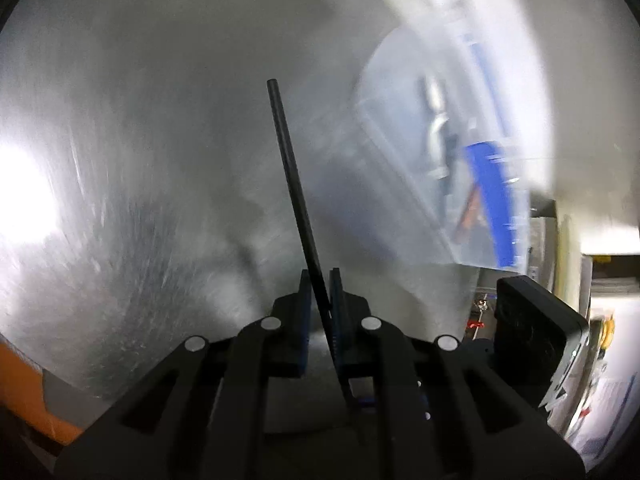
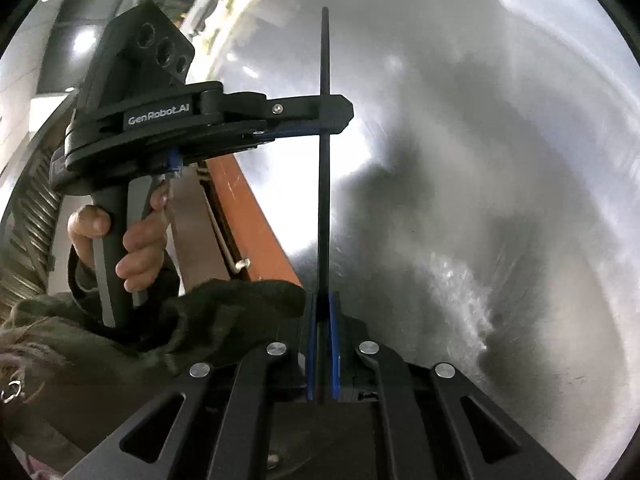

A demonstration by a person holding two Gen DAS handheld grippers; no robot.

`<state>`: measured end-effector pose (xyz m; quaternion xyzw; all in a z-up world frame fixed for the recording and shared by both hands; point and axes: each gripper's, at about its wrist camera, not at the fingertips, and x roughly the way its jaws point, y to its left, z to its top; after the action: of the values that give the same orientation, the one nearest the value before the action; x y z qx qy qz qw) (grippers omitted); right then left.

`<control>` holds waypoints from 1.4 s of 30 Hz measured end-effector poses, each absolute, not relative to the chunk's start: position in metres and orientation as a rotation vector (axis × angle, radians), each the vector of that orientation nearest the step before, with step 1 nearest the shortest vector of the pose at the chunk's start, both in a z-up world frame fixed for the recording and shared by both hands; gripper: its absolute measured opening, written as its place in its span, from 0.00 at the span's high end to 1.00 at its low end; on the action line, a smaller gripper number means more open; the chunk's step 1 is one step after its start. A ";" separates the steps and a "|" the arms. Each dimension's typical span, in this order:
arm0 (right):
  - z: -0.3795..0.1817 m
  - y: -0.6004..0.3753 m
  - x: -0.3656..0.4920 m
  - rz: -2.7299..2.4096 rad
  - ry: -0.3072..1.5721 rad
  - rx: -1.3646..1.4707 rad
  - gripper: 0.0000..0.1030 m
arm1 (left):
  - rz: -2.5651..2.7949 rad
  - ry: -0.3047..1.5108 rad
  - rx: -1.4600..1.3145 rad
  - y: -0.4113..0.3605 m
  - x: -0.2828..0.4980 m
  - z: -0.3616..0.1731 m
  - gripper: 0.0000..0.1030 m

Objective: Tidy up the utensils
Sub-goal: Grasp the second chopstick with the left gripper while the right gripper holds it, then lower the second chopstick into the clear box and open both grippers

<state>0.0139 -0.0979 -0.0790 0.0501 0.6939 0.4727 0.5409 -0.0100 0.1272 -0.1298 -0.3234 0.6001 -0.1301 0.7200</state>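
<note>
A thin black chopstick [image 1: 289, 178] is held between the fingers of my left gripper [image 1: 319, 280], pointing up and away over the steel table. In the right wrist view the same black chopstick [image 2: 324, 200] runs straight up from my right gripper [image 2: 323, 300], which is shut on its lower end. The left gripper [image 2: 338, 114] shows there from the side, clamped on the stick higher up, held by a hand [image 2: 136, 240]. A clear plastic organizer box [image 1: 440, 152] with blue and silver utensils lies at the right of the left wrist view, blurred.
A brushed steel tabletop [image 1: 140, 160] fills both views, with a bright glare at the left. An orange edge [image 2: 248, 208] runs beside the table. A green sleeve [image 2: 180, 320] lies near my right gripper. Shelving and clutter show at far right [image 1: 600, 360].
</note>
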 end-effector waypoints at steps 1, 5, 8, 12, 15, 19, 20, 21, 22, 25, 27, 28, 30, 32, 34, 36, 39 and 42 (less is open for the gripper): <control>-0.070 -0.099 0.016 1.121 1.617 0.109 0.93 | -0.299 1.286 -0.671 0.124 -0.009 -0.114 0.92; -0.037 -0.106 0.022 1.099 1.501 0.082 0.93 | -0.344 1.165 -0.550 0.109 0.000 -0.064 0.92; -0.003 -0.121 0.031 1.069 1.388 0.076 0.93 | -0.433 1.084 -0.489 0.092 0.021 -0.025 0.92; 0.040 -0.149 0.060 0.964 1.249 0.061 0.93 | -0.547 0.991 -0.421 0.067 0.066 0.025 0.92; 0.072 -0.181 0.099 0.840 1.150 0.061 0.93 | -0.608 0.930 -0.379 0.049 0.110 0.052 0.92; 0.077 -0.211 0.145 0.712 1.125 0.092 0.93 | -0.681 0.962 -0.375 0.009 0.177 0.058 0.92; 0.075 -0.218 0.158 0.681 1.131 0.098 0.93 | -0.689 0.982 -0.360 -0.003 0.191 0.054 0.92; 0.066 -0.222 0.166 0.647 1.144 0.113 0.95 | -0.693 1.001 -0.347 -0.013 0.204 0.049 0.94; 0.061 -0.227 0.176 0.640 1.169 0.115 0.99 | -0.694 1.036 -0.332 -0.024 0.221 0.039 0.94; 0.029 -0.232 0.200 0.591 1.248 0.132 0.99 | -0.699 1.154 -0.321 -0.049 0.257 0.000 0.94; 0.008 -0.237 0.213 0.560 1.301 0.137 0.99 | -0.682 1.227 -0.307 -0.062 0.272 -0.028 0.94; -0.005 -0.239 0.220 0.545 1.344 0.136 0.99 | -0.663 1.279 -0.283 -0.067 0.281 -0.047 0.94; -0.023 -0.243 0.232 0.512 1.393 0.149 0.99 | -0.634 1.366 -0.266 -0.077 0.291 -0.080 0.94; -0.046 -0.250 0.238 0.496 1.438 0.161 0.99 | -0.612 1.422 -0.252 -0.082 0.296 -0.103 0.94; -0.058 -0.253 0.241 0.492 1.463 0.164 0.99 | -0.595 1.462 -0.247 -0.083 0.299 -0.118 0.94; -0.063 -0.253 0.240 0.488 1.466 0.159 0.99 | -0.583 1.480 -0.238 -0.084 0.298 -0.127 0.94; -0.052 -0.250 0.234 0.463 1.430 0.101 0.99 | -0.572 1.464 -0.234 -0.083 0.298 -0.122 0.94; -0.032 -0.247 0.221 0.413 1.364 0.043 0.99 | -0.560 1.372 -0.185 -0.075 0.282 -0.090 0.94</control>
<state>0.2207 -0.2467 -0.0320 0.0199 0.6256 0.1894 0.7565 0.2816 -0.0751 -0.0904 -0.0841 0.6241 -0.2545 0.7340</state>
